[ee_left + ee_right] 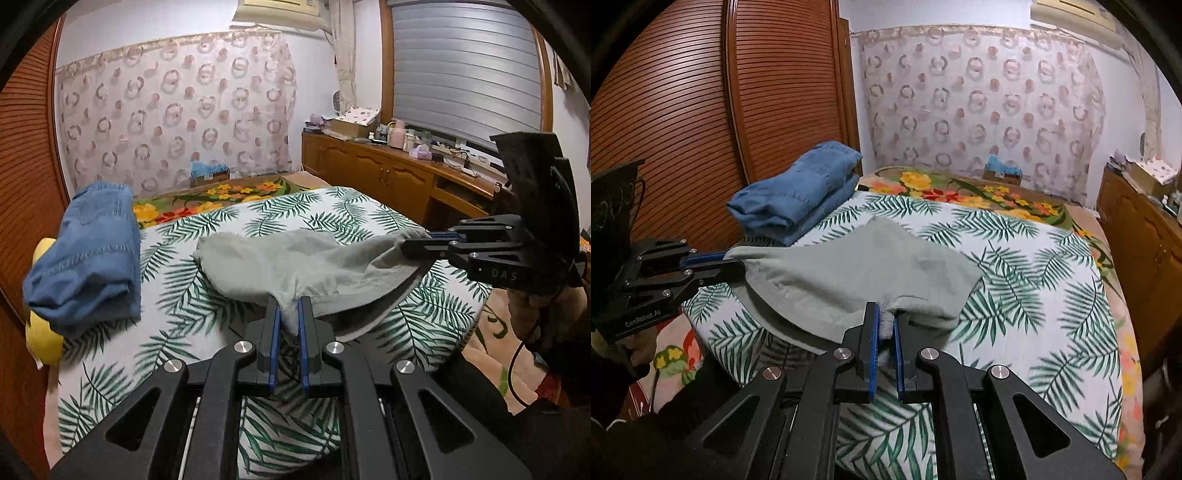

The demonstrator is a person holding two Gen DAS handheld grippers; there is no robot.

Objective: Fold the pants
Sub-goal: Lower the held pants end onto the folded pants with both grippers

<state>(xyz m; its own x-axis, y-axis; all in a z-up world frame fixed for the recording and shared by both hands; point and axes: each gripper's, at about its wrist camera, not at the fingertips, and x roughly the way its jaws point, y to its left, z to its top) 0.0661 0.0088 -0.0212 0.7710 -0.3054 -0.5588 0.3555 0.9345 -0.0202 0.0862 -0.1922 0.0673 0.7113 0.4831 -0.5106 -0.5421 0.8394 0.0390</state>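
A pair of pale grey-green pants (295,262) is held above a bed (207,295) that is covered with a white sheet printed with green palm leaves. The garment is stretched between two grippers, with its far end drooping onto the sheet and its near edges lifted clear.

The left gripper (289,314) is seen from its own camera with the jaws clenched on a bunched fold of the near edge of the pants; grey cloth is pinched between the blue pads (275,332). In the right wrist view the same gripper (733,264) is seen at the left side, gripping a corner of the cloth.

The right gripper (884,325) is likewise closed on the pants, with a wad of grey fabric caught between its blue pads (873,332). From the left wrist view it (424,240) is seen entering from the right, holding a pulled-out corner of the garment.

A folded pair of blue jeans (88,254) is laid at the far left of the bed (beside a slatted wooden wardrobe door (683,103)), well apart from the grey pants. A yellow item (42,332) is partly hidden beneath the jeans. A floral blanket (221,195) is spread beyond the leaf sheet, and a patterned curtain (177,110) is hung behind the bed.
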